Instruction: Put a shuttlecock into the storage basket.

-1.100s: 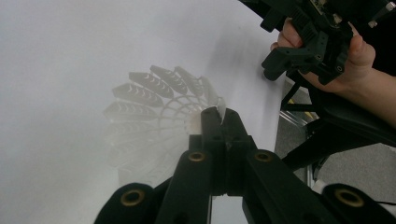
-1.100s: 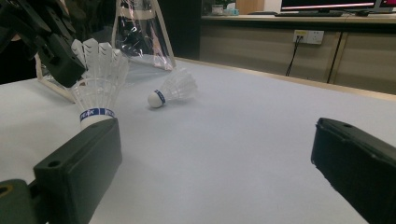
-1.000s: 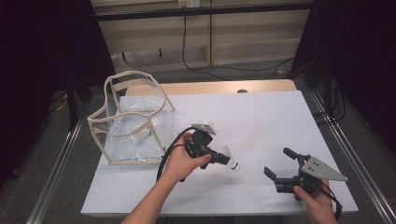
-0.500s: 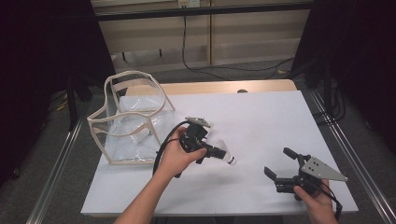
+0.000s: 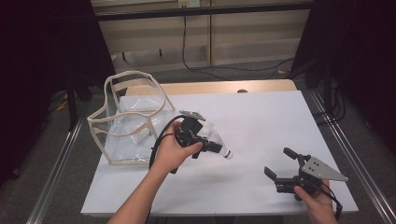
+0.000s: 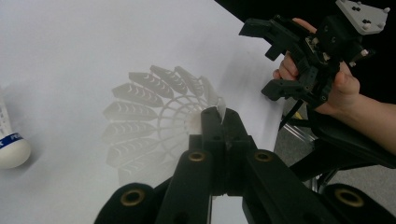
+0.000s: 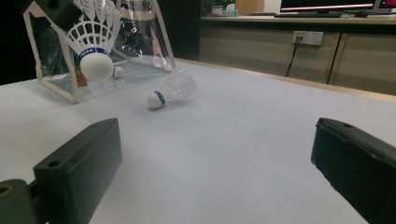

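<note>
My left gripper (image 5: 215, 147) is held over the middle of the white table (image 5: 266, 112), shut on the skirt of a white shuttlecock (image 5: 225, 152). In the left gripper view its jaws (image 6: 217, 116) pinch the skirt's rim, with the meshed shuttlecock (image 6: 156, 119) seen from behind. In the right gripper view that shuttlecock (image 7: 95, 51) hangs cork-down at top left. A second shuttlecock (image 7: 170, 91) lies on the table beyond it, and its blue-banded cork (image 6: 11, 149) appears again at the left edge. My right gripper (image 5: 280, 162) rests open near the front right, nothing between its fingers (image 7: 79, 163).
A clear plastic bag with cream trim (image 5: 126, 121) stands open at the table's left. A small white cork (image 7: 119, 71) lies inside it. A wooden strip (image 5: 210, 87) runs along the table's back edge. The right gripper (image 6: 280, 60) is seen open by the table's edge.
My left gripper has carried the shuttlecock a little to the left and back, towards the bag. The right gripper has stayed put.
</note>
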Demonstrator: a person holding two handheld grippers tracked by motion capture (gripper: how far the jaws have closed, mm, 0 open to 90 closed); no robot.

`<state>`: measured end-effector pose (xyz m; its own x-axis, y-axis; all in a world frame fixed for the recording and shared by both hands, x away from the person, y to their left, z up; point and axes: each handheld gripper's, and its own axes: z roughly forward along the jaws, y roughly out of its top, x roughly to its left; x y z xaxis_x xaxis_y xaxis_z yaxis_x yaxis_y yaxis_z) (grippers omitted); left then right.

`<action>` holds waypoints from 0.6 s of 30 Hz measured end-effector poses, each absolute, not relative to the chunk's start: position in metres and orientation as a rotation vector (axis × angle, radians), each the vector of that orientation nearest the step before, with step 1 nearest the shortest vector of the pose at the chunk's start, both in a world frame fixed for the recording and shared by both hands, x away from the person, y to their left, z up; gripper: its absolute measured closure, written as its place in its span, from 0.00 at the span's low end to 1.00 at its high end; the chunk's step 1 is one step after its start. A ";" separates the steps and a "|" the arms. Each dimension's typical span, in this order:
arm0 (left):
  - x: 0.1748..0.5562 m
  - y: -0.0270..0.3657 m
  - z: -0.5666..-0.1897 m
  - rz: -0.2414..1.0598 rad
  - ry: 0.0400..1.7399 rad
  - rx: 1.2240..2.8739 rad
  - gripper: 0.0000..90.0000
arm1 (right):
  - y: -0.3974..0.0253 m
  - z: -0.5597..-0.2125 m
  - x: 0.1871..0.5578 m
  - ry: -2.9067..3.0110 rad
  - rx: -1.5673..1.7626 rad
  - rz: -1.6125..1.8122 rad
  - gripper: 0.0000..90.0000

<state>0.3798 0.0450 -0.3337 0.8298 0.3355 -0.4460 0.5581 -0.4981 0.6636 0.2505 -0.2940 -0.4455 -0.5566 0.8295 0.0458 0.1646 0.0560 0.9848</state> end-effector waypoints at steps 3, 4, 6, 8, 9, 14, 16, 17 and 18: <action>0.381 0.047 -0.331 -0.321 0.657 2.135 1.00 | -0.294 -0.445 0.250 1.782 0.996 1.542 0.02; 0.382 0.048 -0.330 -0.321 0.657 2.136 1.00 | -0.294 -0.446 0.251 1.782 0.995 1.542 0.02; 0.382 0.049 -0.328 -0.320 0.667 2.127 1.00 | -0.294 -0.445 0.250 1.781 0.996 1.542 0.02; 0.383 0.050 -0.326 -0.318 0.670 2.129 1.00 | -0.294 -0.445 0.250 1.781 0.995 1.542 0.02; 0.383 0.051 -0.325 -0.315 0.671 2.129 1.00 | -0.294 -0.445 0.250 1.783 0.994 1.541 0.02; 0.384 0.054 -0.320 -0.312 0.683 2.125 1.00 | -0.294 -0.445 0.250 1.783 0.997 1.541 0.02; 0.385 0.055 -0.319 -0.311 0.691 2.121 1.00 | -0.294 -0.445 0.250 1.783 0.997 1.540 0.02; 0.385 0.055 -0.319 -0.314 0.697 2.116 1.00 | -0.294 -0.445 0.250 1.783 0.998 1.541 0.02; 0.385 0.056 -0.319 -0.315 0.692 2.120 1.00 | -0.294 -0.445 0.250 1.784 0.994 1.539 0.02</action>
